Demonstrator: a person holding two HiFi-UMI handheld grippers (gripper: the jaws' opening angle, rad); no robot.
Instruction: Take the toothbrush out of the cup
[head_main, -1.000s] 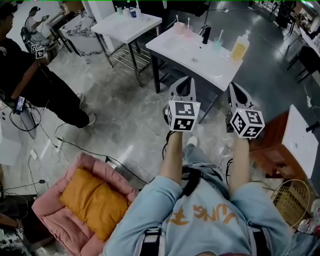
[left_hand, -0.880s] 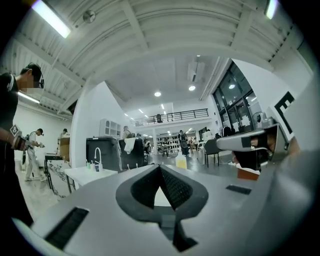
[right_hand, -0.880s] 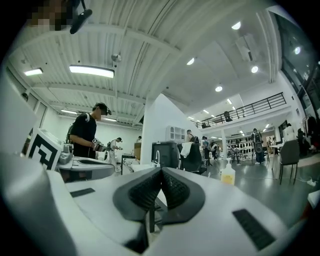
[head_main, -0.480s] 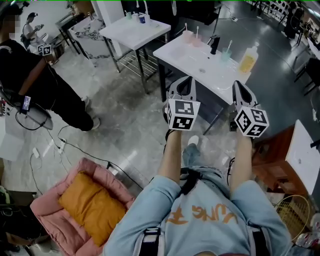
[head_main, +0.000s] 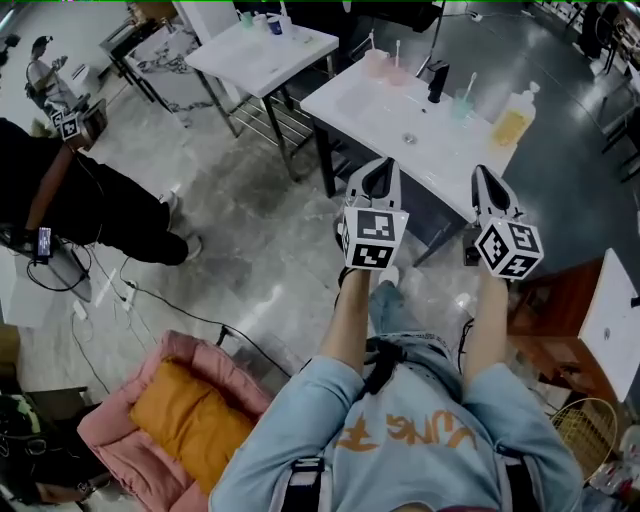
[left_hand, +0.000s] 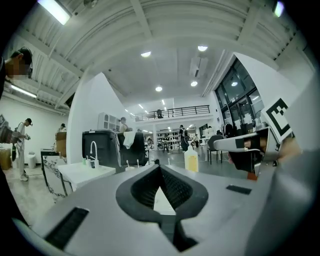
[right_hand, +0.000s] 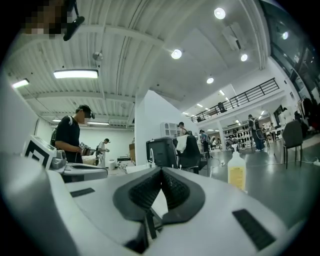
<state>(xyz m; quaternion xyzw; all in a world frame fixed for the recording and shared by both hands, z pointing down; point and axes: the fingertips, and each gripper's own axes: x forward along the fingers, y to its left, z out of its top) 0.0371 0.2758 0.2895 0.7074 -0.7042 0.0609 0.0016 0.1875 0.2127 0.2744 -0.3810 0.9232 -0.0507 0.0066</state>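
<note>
So the white counter (head_main: 385, 120) is sitting right ahead, and I'm reading this as the approach step, with nothing grabbed yet. The left gripper (head_main: 377, 168) and right gripper (head_main: 488, 175) are hanging by its near edge, both pinched together on nothing. The greenish cup (head_main: 461, 103) is standing at the far side, well apart, with the toothbrush (head_main: 469, 82) poking up out of it. Next I'm guessing it's reaching over, opening one gripper and pinching the handle.

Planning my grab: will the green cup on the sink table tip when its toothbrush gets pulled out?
Probably light: the green cup looks small. Its toothbrush leans, so a sideways pull may tip it; lifting straight up seems safer.
</note>
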